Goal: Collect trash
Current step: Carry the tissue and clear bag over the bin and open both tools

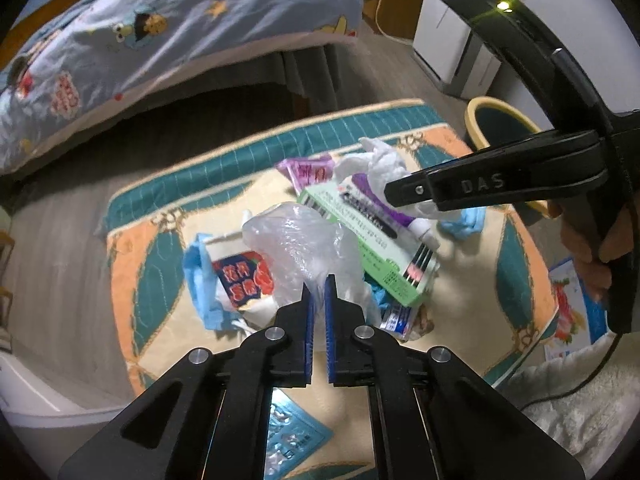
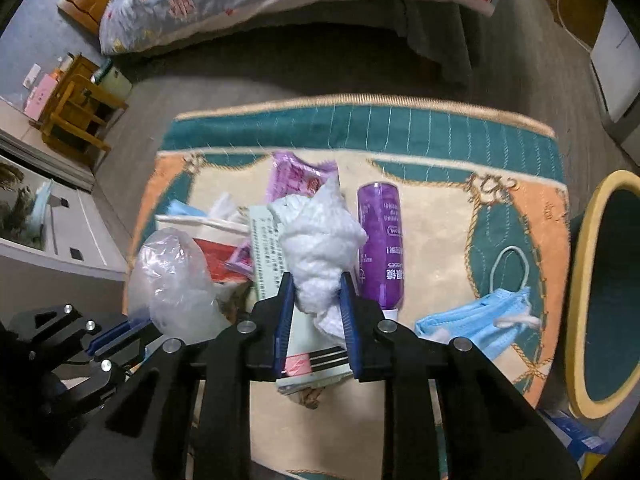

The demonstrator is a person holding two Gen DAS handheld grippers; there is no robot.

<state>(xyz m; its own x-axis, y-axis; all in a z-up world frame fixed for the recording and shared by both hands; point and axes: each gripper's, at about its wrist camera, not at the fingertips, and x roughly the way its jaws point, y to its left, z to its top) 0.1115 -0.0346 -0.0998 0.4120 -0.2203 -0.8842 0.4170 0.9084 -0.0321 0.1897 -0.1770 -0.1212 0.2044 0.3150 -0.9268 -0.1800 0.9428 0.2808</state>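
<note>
Trash lies piled on a patterned rug. My left gripper is shut on a crumpled clear plastic bag, also seen in the right wrist view. My right gripper is shut on a wad of white tissue, held above a pale green box; the tissue also shows in the left wrist view. A purple tube, a purple wrapper and a blue face mask lie on the rug.
A yellow-rimmed bin with a teal inside stands at the rug's right edge. A bed with a cartoon quilt is behind the rug. Wooden stools stand far left. A white cabinet is at the back right.
</note>
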